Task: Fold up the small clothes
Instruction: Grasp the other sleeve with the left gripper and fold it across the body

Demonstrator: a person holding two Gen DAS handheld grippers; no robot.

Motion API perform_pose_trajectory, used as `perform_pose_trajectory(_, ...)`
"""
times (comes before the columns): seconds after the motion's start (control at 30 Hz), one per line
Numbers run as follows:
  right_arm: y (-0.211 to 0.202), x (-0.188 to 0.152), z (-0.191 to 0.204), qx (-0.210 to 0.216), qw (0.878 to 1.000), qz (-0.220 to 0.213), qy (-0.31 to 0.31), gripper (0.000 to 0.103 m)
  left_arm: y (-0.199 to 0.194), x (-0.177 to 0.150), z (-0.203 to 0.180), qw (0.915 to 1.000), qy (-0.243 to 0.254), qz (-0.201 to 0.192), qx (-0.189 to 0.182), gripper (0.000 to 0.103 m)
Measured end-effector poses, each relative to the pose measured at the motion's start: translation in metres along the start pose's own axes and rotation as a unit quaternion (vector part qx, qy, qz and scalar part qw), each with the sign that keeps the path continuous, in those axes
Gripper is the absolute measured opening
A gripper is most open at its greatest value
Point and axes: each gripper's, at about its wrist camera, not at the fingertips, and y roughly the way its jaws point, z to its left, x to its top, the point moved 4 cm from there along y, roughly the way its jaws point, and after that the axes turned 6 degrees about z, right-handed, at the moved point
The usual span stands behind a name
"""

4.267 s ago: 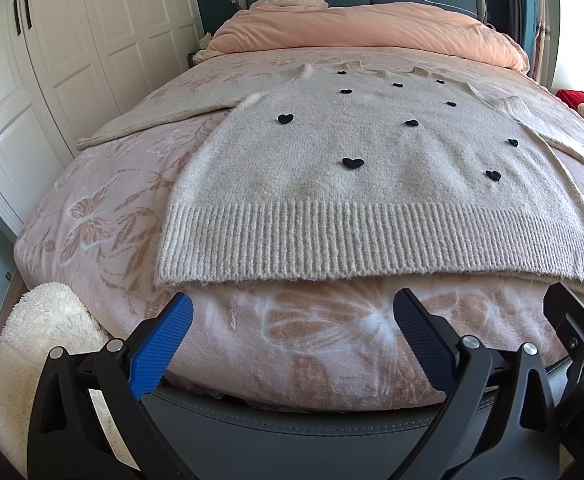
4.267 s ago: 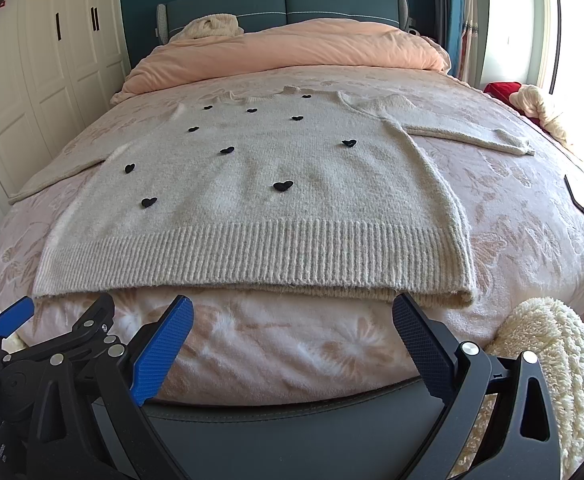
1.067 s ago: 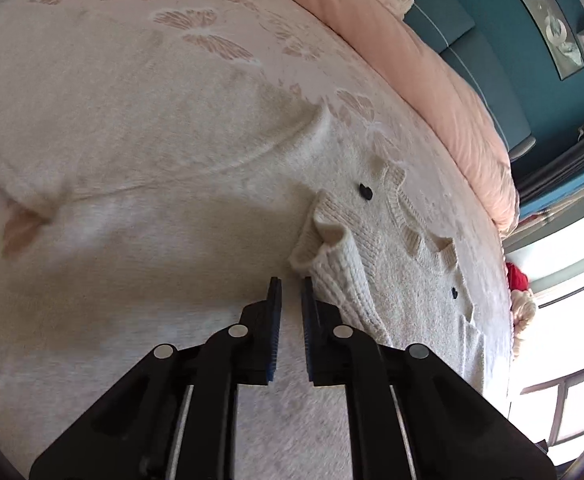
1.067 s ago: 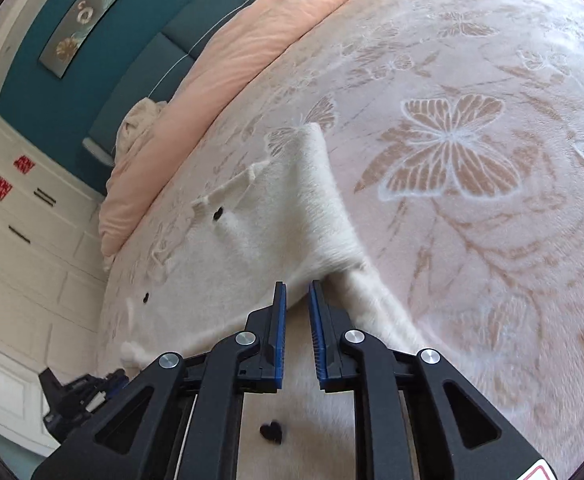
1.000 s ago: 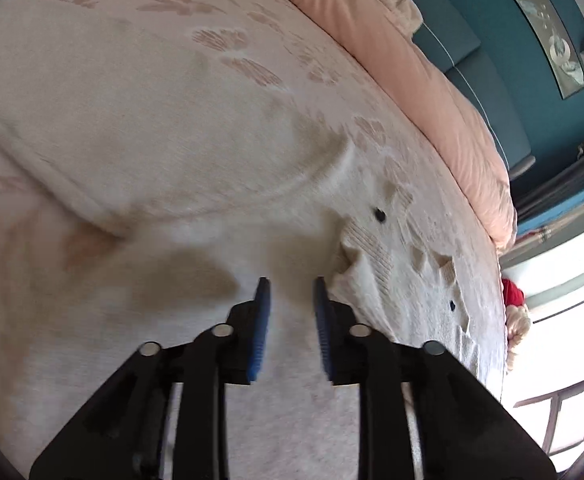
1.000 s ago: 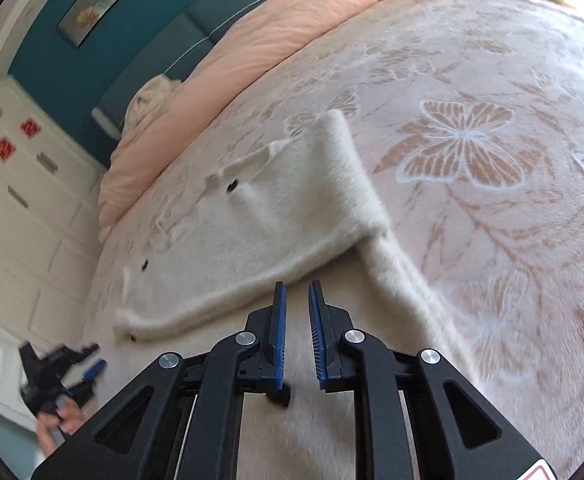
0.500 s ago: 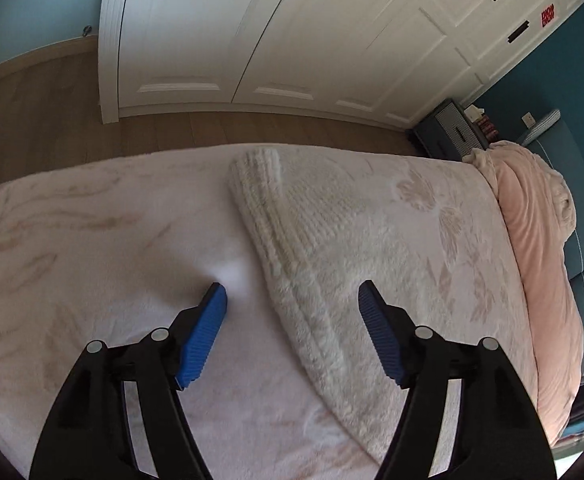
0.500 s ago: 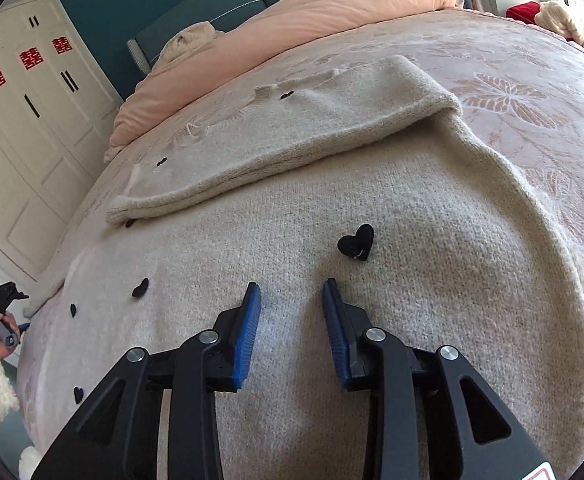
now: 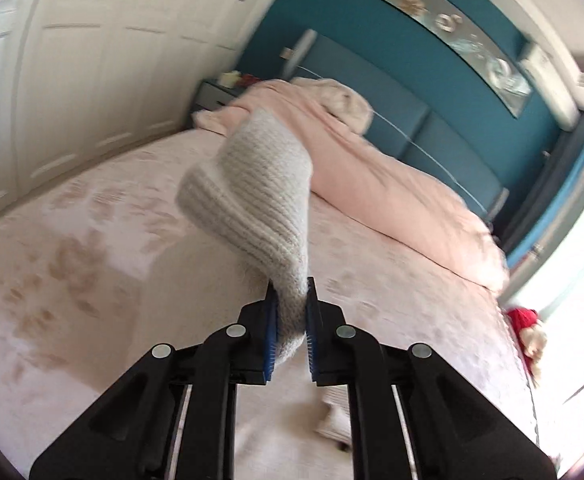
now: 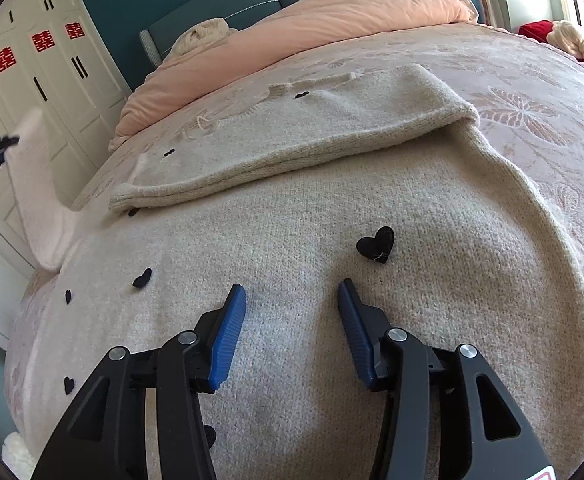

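A cream knit sweater [image 10: 332, 208] with small black hearts [image 10: 376, 244] lies flat on the bed. Its right sleeve [image 10: 292, 140] is folded across the chest. My left gripper [image 9: 290, 284] is closing, its blue pads pressed on the ribbed cuff of the left sleeve [image 9: 252, 184], which hangs lifted above the bedspread. In the right wrist view that raised sleeve [image 10: 32, 184] shows as a pale blur at the far left. My right gripper [image 10: 292, 286] hovers low over the sweater's body, jaws opening, nothing between them.
A pink butterfly-print bedspread [image 10: 532, 92] covers the bed. A peach duvet [image 9: 392, 184] is heaped against the teal headboard [image 9: 432, 128]. White wardrobe doors [image 9: 112, 60] stand left of the bed. A red soft toy [image 9: 526, 320] lies at the bed's right side.
My left gripper has shut on the left sleeve's cuff and lifted it off the bed. The right gripper's jaws have spread wider; it stays over the sweater's body.
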Motion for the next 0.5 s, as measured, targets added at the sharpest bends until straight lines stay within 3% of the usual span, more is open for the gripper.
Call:
perform_pose_trajectory(0.07, 0.000, 0.000, 0.000, 0.006, 1.000, -0.001, 0.002, 0.048, 0.023, -0.036, -0.060, 0.9978, 0.027, 0.039, -0.045, 0.011)
perform_pose_trajectory(0.17, -0.001, 0.000, -0.001, 0.016, 1.000, -0.001, 0.005, 0.050, 0.063, -0.110, -0.117, 0.9906, 0.050, 0.113, -0.059, 0.020)
perform_pose_trajectory(0.23, -0.002, 0.000, 0.000, 0.026, 1.000, 0.000, 0.006, 0.053, 0.085, -0.158, -0.130, 0.9838, 0.045, 0.165, -0.052, 0.042)
perform_pose_trajectory(0.37, -0.005, 0.004, 0.001, 0.043, 0.999, 0.009, 0.012, 0.059, 0.086, -0.210, -0.105, 0.9775, 0.000, 0.207, -0.042, 0.054)
perform_pose_trajectory(0.43, -0.012, 0.014, 0.003, 0.032, 0.999, 0.012, 0.020, 0.060, 0.075, -0.213, -0.077, 0.9775, -0.035, 0.205, -0.033, 0.058)
perform_pose_trajectory(0.5, -0.021, 0.033, 0.008, 0.031, 0.999, -0.011, 0.034, 0.062, 0.060, -0.202, -0.045, 0.9799, -0.064, 0.188, -0.018, 0.061)
